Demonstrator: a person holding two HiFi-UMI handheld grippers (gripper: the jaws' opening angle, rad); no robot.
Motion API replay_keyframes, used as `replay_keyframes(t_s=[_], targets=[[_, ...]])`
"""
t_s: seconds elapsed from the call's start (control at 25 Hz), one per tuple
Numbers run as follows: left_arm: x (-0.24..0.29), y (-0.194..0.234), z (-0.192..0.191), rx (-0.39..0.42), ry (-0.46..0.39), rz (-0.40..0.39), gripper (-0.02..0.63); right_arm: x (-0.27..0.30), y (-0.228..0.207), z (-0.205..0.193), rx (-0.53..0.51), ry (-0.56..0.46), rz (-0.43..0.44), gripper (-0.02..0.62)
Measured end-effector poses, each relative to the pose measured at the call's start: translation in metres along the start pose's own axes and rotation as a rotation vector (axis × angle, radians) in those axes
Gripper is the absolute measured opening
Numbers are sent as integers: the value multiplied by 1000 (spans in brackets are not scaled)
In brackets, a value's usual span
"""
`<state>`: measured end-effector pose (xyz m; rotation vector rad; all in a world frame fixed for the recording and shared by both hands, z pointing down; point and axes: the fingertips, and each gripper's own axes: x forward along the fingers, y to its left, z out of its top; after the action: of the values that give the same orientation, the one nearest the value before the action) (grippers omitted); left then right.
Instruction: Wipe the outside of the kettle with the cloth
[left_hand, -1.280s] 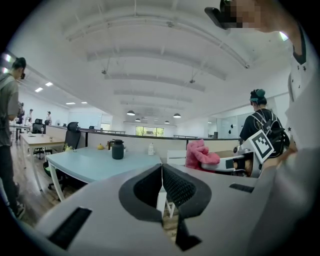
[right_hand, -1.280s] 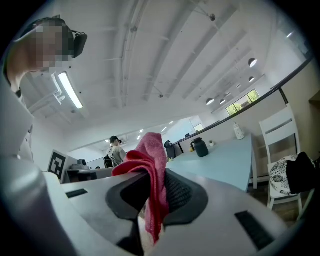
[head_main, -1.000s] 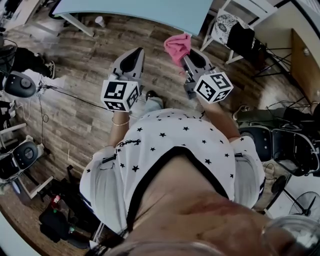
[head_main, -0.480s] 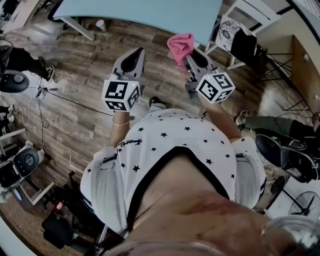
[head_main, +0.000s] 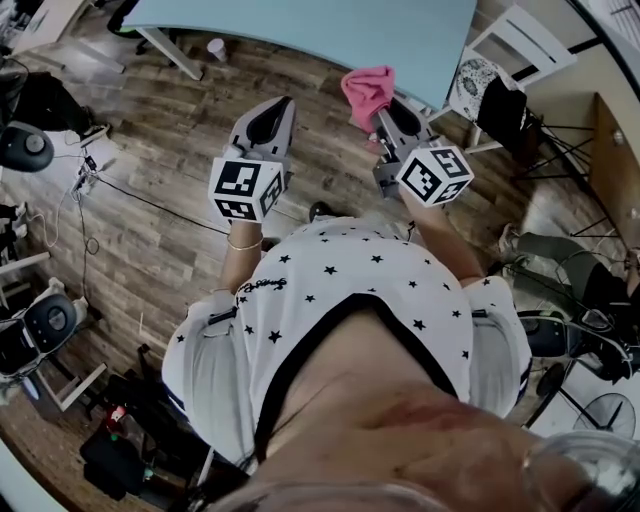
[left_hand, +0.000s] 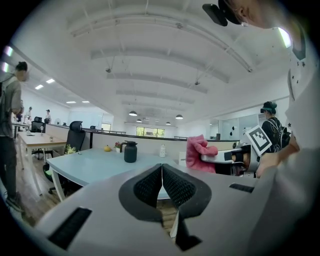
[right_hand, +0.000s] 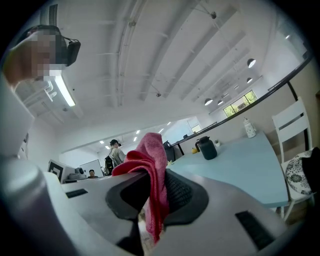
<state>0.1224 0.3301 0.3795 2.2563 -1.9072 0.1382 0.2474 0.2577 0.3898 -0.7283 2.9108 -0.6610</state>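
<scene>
I'm nearing the pale blue surface (head_main: 330, 30): right gripper (right_hand: 156, 186) clamps the pink terry cloth (right_hand: 151, 150), left gripper (left_hand: 162, 169) clenched empty, black kettle (left_hand: 130, 152) well ahead.

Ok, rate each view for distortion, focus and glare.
Head view: fisheye curves the wooden floor; the bottom edge, nearest the lens, is out of focus, the pink cloth is crisp. Left gripper view: dark vignette at the corners, the kettle small yet sharp. Right gripper view: the ceiling strip light blows out.

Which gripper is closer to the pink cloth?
Right. The right gripper pinches the cloth between its fingers; the left gripper, shut on nothing, is off to the cloth's left, not touching it.
</scene>
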Motion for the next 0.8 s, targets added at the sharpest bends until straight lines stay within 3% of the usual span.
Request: replay_keyframes(t_s=[0.4, 0.8], targets=[[-2, 27, 4, -10, -14, 11, 29, 29, -1, 0, 33, 12, -2, 71], [15, 67, 11, -9, -13, 68, 29, 85, -9, 11, 30, 11, 63, 72]])
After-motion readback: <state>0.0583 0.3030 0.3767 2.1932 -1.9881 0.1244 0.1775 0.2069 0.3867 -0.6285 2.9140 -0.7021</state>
